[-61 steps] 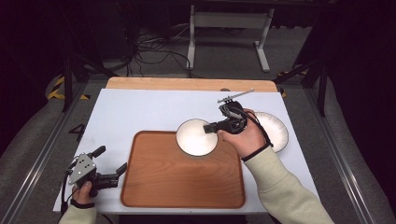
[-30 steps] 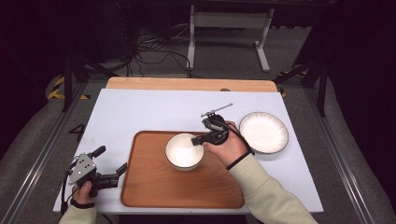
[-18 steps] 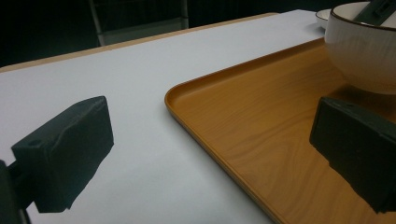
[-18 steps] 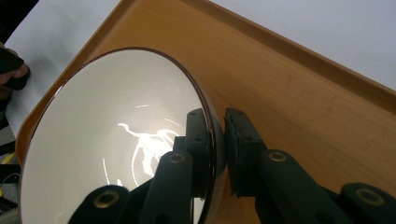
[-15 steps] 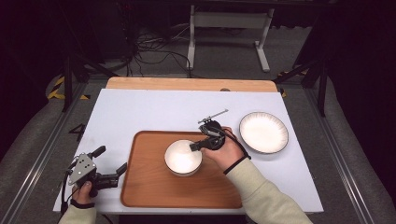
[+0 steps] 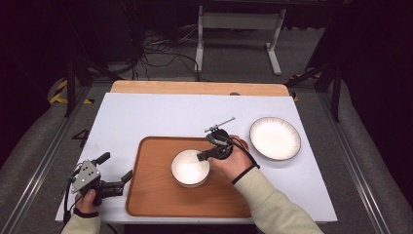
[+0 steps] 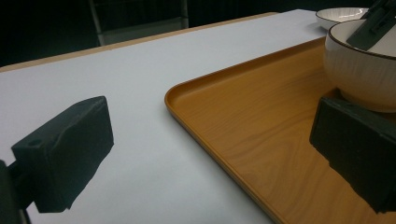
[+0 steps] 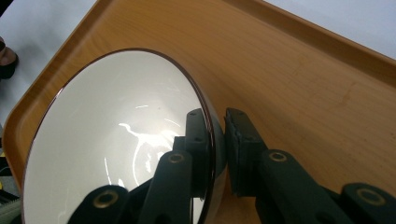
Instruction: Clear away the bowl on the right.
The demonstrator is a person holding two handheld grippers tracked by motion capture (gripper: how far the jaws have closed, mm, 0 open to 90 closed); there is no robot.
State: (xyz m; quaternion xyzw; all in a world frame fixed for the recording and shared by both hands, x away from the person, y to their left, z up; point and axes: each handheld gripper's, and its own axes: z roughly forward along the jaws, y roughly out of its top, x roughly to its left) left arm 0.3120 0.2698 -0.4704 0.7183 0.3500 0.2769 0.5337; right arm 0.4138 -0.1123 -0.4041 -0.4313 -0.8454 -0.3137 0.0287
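1 bowl [image 6: 190,168] is clamped at its rim by the right gripper [image 6: 207,155] on 1 tray [image 6: 151,195]; 1 plate [image 6: 275,138] is set right of the tray; the left gripper [image 6: 114,178] is held open left of it.

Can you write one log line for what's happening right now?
right hand-held gripper: shut on bowl rim | bowl: over tray | left hand-held gripper: open, holding nothing | plate: on table

Plate [image 6: 275,138] (white) on table [image 6: 146,117]
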